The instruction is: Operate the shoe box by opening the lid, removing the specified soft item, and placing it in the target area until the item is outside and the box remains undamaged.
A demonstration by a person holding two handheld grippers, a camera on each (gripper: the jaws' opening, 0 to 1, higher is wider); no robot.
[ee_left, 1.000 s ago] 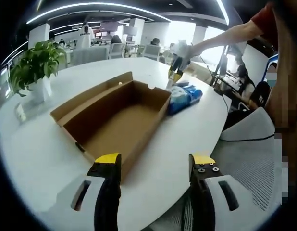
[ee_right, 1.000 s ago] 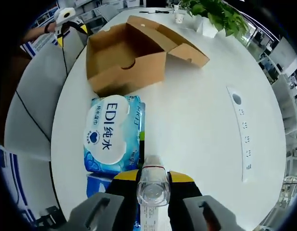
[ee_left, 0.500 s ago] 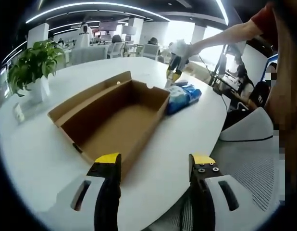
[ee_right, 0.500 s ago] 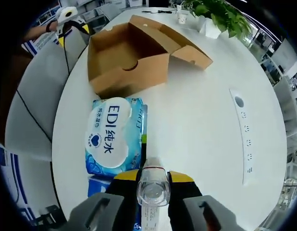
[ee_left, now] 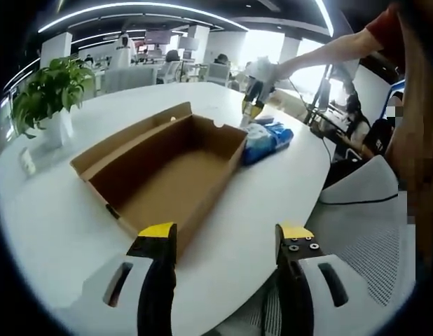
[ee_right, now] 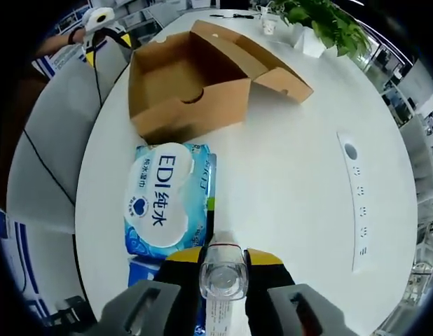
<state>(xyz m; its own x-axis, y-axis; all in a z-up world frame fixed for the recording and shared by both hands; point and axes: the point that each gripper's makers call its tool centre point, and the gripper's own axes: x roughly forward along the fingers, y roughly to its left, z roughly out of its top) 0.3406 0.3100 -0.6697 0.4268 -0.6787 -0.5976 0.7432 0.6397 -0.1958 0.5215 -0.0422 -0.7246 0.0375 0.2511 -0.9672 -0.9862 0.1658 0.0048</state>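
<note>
An empty brown shoe box (ee_left: 167, 171) stands open on the white round table (ee_left: 55, 224), its lid folded back. A blue pack of wet wipes (ee_left: 267, 138) lies beside the box's far end. My left gripper (ee_left: 227, 234) hangs open over the near table edge, holding nothing. In the right gripper view the wipes pack (ee_right: 160, 199) lies flat between the shoe box (ee_right: 185, 94) and my right gripper (ee_right: 222, 262), which is shut on a clear plastic bottle (ee_right: 222, 271). The right gripper (ee_left: 250, 115) hovers over the pack in the left gripper view.
A potted plant (ee_left: 52, 91) stands at the table's far side. A socket strip (ee_right: 356, 203) is set into the tabletop. A grey mesh chair (ee_left: 370, 231) sits at the table edge. A second blue pack (ee_right: 141, 269) lies partly under my right gripper. A person's arm (ee_left: 328, 49) reaches across.
The right gripper view has drifted slightly, so the box and the pack sit a touch lower. The box, the pack and both grippers' jaws look unchanged.
</note>
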